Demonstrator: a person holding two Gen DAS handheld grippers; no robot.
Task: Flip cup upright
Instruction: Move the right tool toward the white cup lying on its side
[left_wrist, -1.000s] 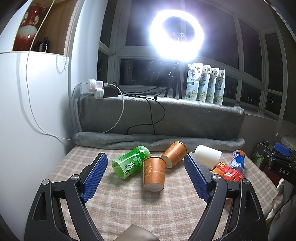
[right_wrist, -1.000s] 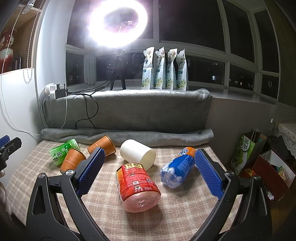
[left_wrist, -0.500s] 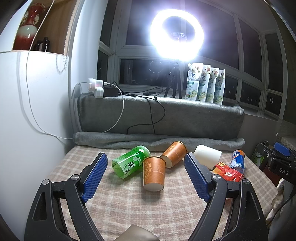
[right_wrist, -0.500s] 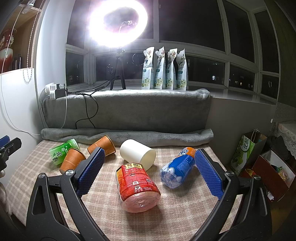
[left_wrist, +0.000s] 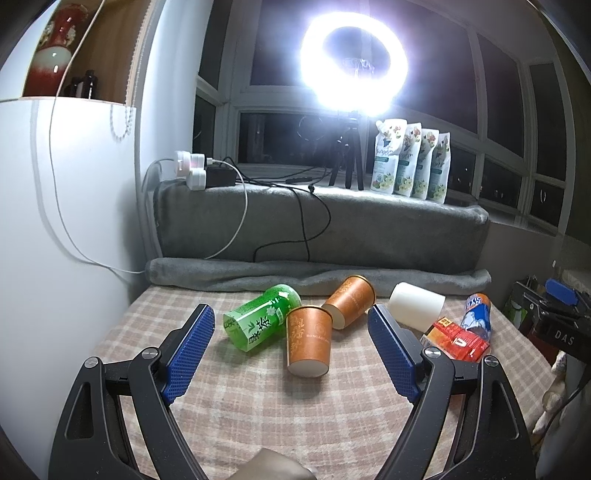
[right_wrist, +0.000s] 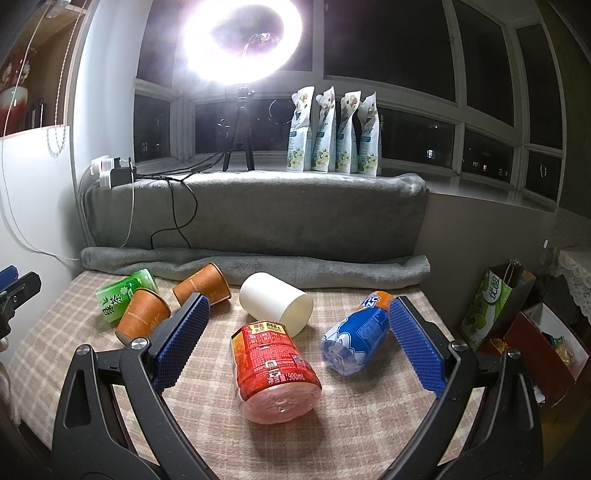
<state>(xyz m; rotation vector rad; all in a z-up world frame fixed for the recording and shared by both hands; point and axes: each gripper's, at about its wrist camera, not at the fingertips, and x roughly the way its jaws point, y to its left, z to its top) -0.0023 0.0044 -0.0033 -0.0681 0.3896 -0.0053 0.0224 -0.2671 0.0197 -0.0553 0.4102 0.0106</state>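
Note:
Two orange paper cups lie on their sides on the checked cloth: the near cup with its base toward me, the far cup behind it. A white cup lies on its side to the right. My left gripper is open and empty, with the near orange cup between its fingers' line of sight. My right gripper is open and empty, over a red bottle.
A green cup-shaped can, the red bottle and a blue bottle lie on the cloth. A rolled grey blanket borders the back. A white wall stands left; bags stand off the right edge.

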